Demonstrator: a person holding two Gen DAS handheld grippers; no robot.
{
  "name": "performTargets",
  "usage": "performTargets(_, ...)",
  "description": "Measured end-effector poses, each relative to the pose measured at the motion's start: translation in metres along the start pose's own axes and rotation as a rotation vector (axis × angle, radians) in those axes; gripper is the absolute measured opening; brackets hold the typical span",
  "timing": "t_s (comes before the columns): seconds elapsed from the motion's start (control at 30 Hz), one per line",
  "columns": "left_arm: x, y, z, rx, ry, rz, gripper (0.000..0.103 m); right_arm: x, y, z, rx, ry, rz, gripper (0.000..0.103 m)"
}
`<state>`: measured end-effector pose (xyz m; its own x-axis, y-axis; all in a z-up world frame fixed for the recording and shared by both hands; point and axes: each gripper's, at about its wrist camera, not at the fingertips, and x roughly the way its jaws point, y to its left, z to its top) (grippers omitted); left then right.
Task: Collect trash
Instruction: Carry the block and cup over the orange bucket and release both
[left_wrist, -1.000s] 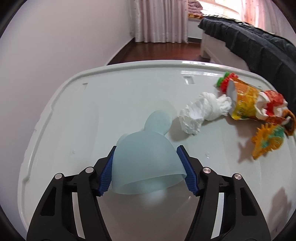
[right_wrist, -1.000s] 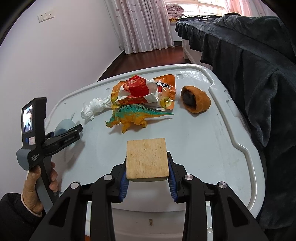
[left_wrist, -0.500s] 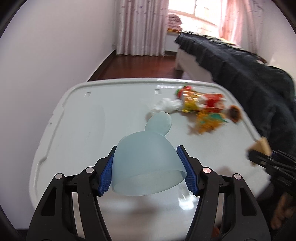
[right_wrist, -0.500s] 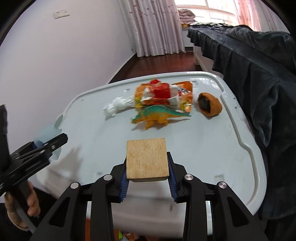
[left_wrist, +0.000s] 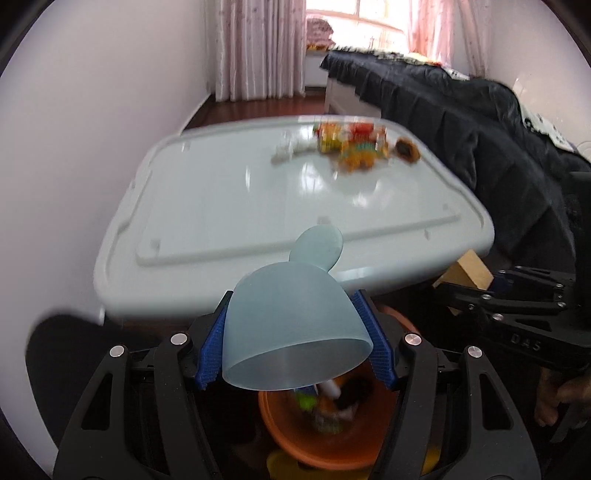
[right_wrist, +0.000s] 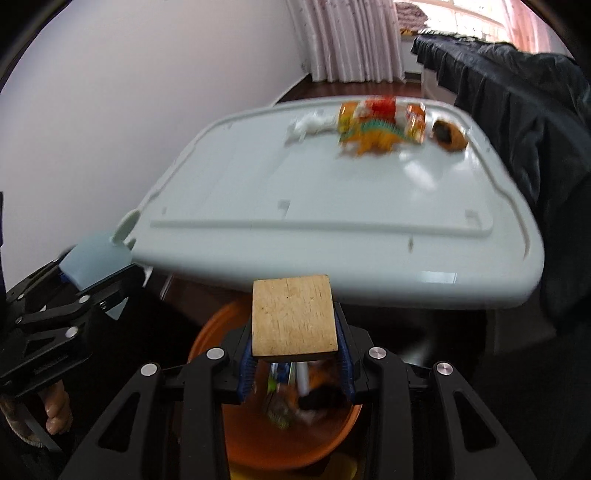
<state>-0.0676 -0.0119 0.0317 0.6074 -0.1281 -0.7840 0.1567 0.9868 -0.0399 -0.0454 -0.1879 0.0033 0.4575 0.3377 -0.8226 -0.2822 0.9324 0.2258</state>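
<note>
My left gripper (left_wrist: 295, 350) is shut on a pale blue plastic cup (left_wrist: 291, 325) with a round tab, held over an orange bin (left_wrist: 325, 439) that has mixed trash inside. My right gripper (right_wrist: 295, 354) is shut on a square wooden block (right_wrist: 293, 317), also above the orange bin (right_wrist: 288, 443). Each gripper shows in the other's view: the right gripper (left_wrist: 469, 284) at the right edge, the left gripper (right_wrist: 85, 280) at the left edge. On the white table (right_wrist: 332, 206) far side lie a crumpled tissue (right_wrist: 310, 125), a snack wrapper (right_wrist: 380, 110), a toy dinosaur (right_wrist: 373, 136) and a brown peel (right_wrist: 448, 134).
A dark blanket (left_wrist: 480, 122) covers the bed to the right of the table. A white wall stands at the left, pink curtains (left_wrist: 258, 48) at the back. A person's hand (right_wrist: 55, 410) grips the left tool's handle. Something yellow (left_wrist: 284, 465) lies under the bin.
Both grippers have pulled back from over the table to beyond its near edge, carrying the cup and the block. The orange bin has come into view beneath them.
</note>
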Motion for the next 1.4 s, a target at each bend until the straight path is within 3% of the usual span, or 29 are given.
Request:
performTargets(0.17,0.011,0.004,-0.016,-0.045,0.091,-0.026,0.062,0.007,0.009,-0.024,-0.019,0.078,0.002,0.036)
performTargets(0.57,0.019,0.004,-0.023,-0.045,0.128,-0.031,0.062,0.017,0.012,-0.028,-0.028,0.129,0.003,0.036)
performTargets(0.63,0.02,0.005,-0.023,-0.049,0.132,-0.032,0.062,0.019,0.011,-0.029,-0.026,0.136,0.006,0.043)
performTargets(0.67,0.021,0.005,-0.023,-0.05,0.136,-0.028,0.062,0.018,0.011,-0.029,-0.024,0.132,0.006,0.055)
performTargets(0.7,0.021,0.005,-0.023,-0.053,0.14,-0.023,0.062,0.017,0.01,-0.029,-0.024,0.125,0.005,0.058)
performTargets(0.83,0.022,0.007,-0.023,-0.064,0.148,-0.024,0.067,0.015,0.008,-0.029,-0.01,0.117,0.008,0.058)
performTargets(1.23,0.021,0.006,-0.023,-0.06,0.146,-0.021,0.067,0.014,-0.002,-0.029,0.036,0.107,0.015,0.058)
performTargets(1.4,0.017,0.012,-0.015,-0.079,0.128,-0.018,0.07,0.012,-0.012,-0.013,0.055,0.083,0.014,0.059)
